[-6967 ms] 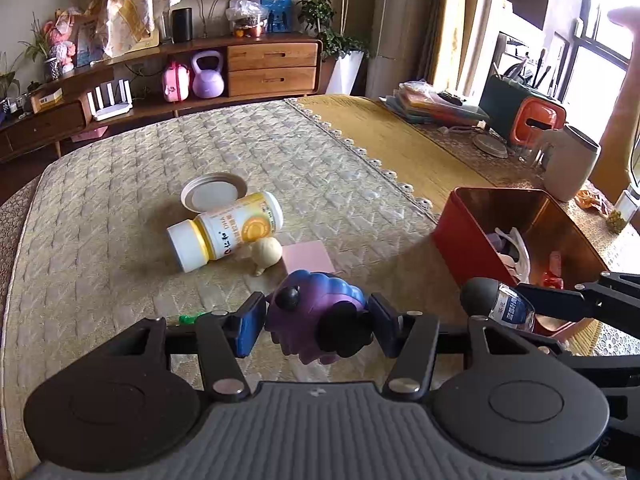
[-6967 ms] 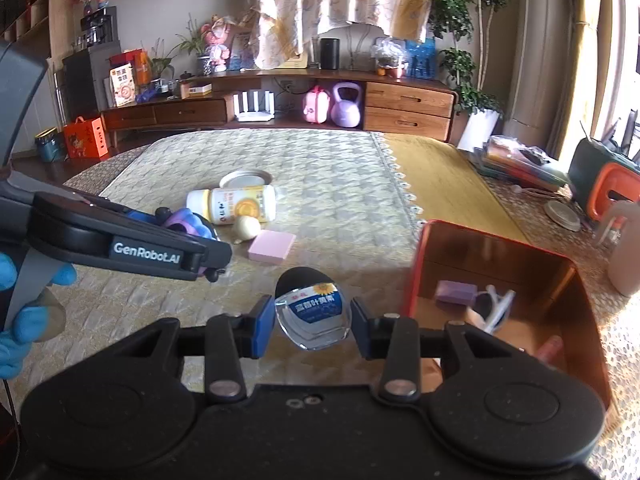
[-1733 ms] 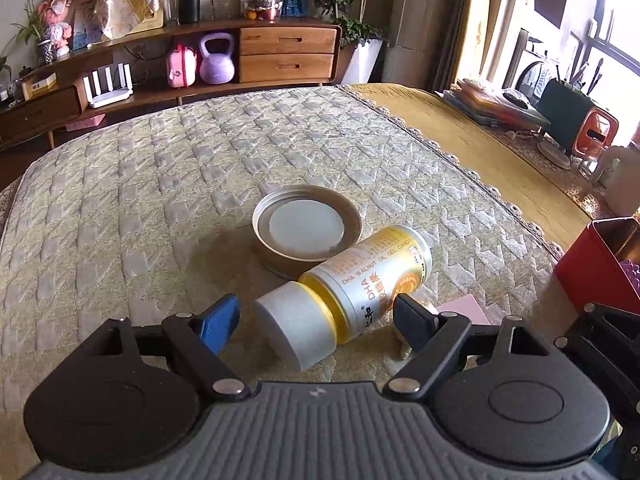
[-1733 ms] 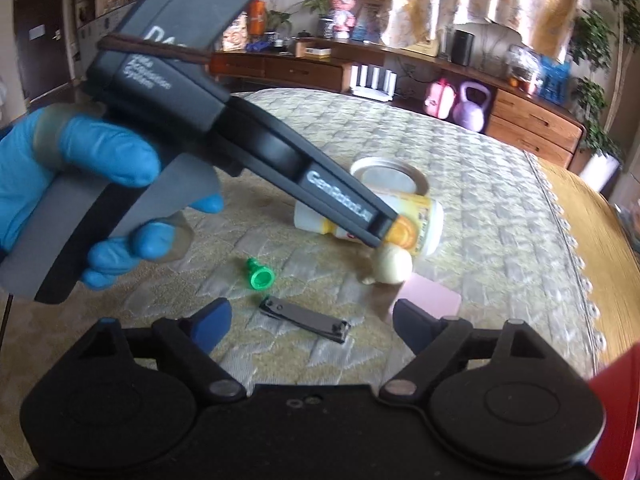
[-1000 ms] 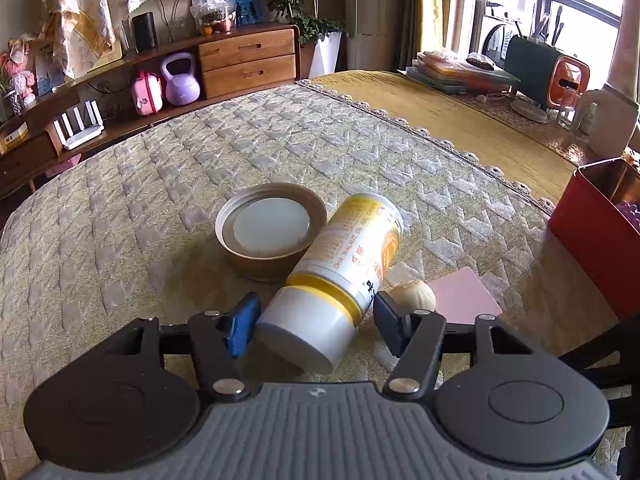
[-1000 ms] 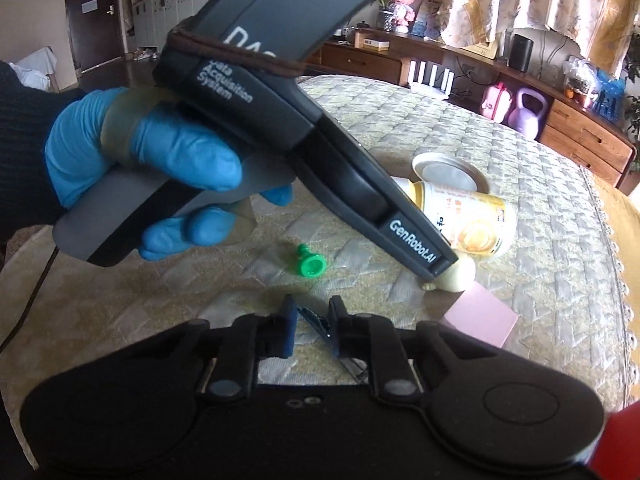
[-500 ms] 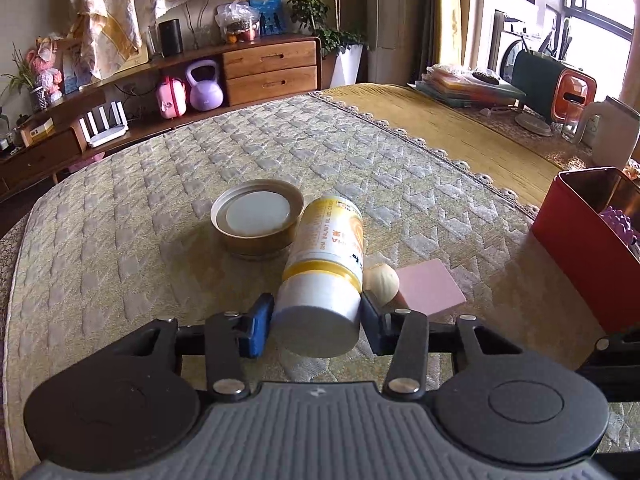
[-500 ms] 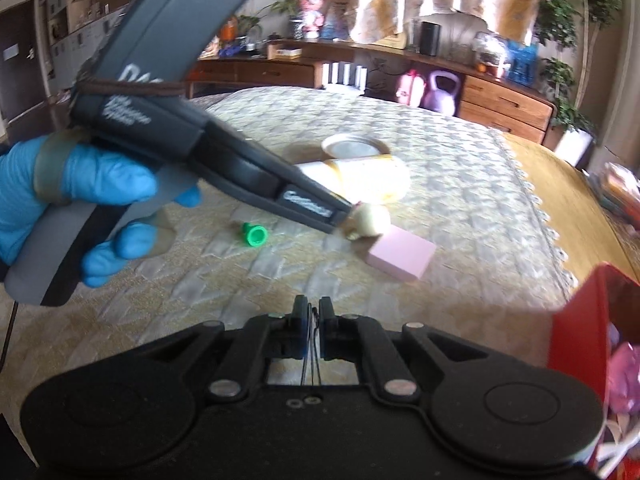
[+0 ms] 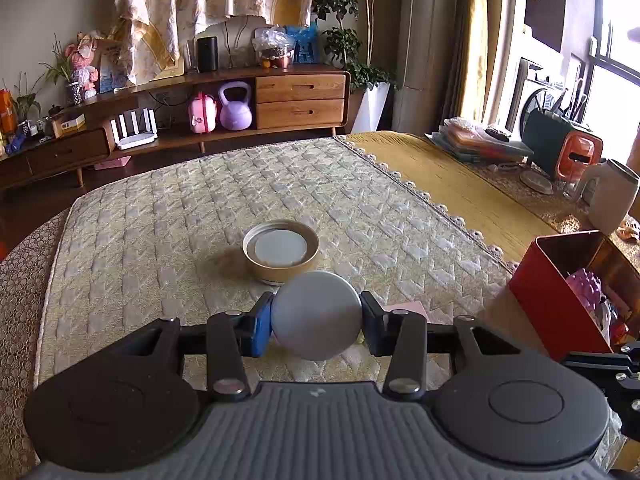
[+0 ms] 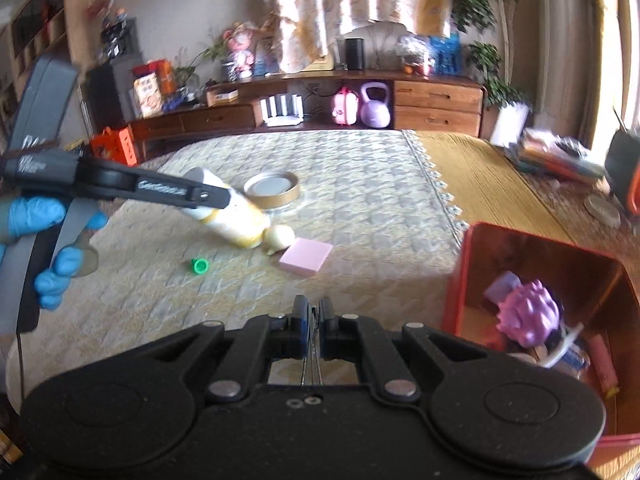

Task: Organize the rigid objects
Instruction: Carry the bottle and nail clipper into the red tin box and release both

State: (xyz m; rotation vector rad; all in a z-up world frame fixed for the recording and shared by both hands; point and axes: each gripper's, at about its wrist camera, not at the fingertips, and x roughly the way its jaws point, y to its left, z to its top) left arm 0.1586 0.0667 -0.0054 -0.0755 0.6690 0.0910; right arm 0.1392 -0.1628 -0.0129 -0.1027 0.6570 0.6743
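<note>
Bottle [image 10: 236, 216] now tilted, base unseen head-on

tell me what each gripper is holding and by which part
The left gripper clamps the yellow bottle at its white cap end. The right gripper pinches a thin metal piece, seemingly the nail clipper, edge-on.

Right gripper [image 10: 313, 322] pinching thin metal clipper [image 10: 312, 354] w/ 2 fingers; left gripper [image 10: 208, 200] clamping yellow bottle [image 10: 236, 220], tilted; red bin [image 10: 520, 248] sitting at right.
</note>
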